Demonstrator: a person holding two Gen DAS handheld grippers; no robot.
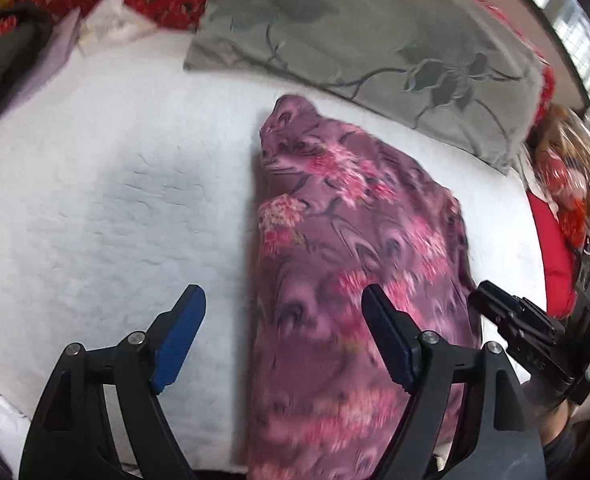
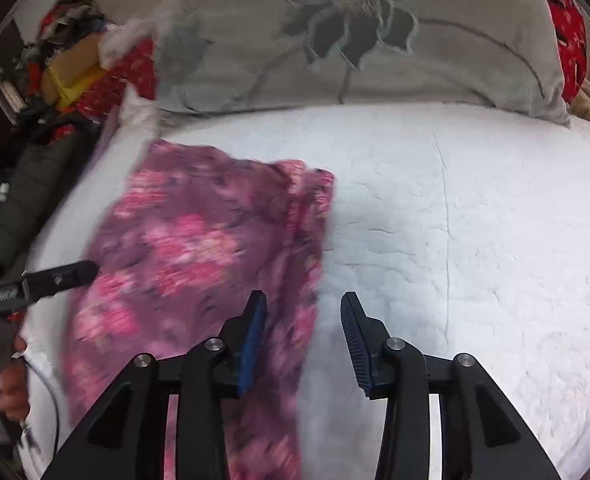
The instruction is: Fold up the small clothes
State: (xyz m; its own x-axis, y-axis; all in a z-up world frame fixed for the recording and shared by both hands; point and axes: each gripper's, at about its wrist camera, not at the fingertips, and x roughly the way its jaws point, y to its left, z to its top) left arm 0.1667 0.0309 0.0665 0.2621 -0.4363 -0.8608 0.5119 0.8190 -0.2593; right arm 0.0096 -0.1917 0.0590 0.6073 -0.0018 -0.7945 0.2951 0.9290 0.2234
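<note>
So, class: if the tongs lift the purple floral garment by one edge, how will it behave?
The purple floral garment probably droops: it lies soft and creased on the white quilt. It looks thin, so likely light. Pushed, it may bunch.

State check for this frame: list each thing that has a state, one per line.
left hand-held gripper: open, empty, above the garment's edge.
right hand-held gripper: open, empty, at the garment's right edge.
purple floral garment: loosely folded lengthwise, rumpled, lying on the white quilt.
grey floral pillow: resting at the quilt's far edge.
</note>
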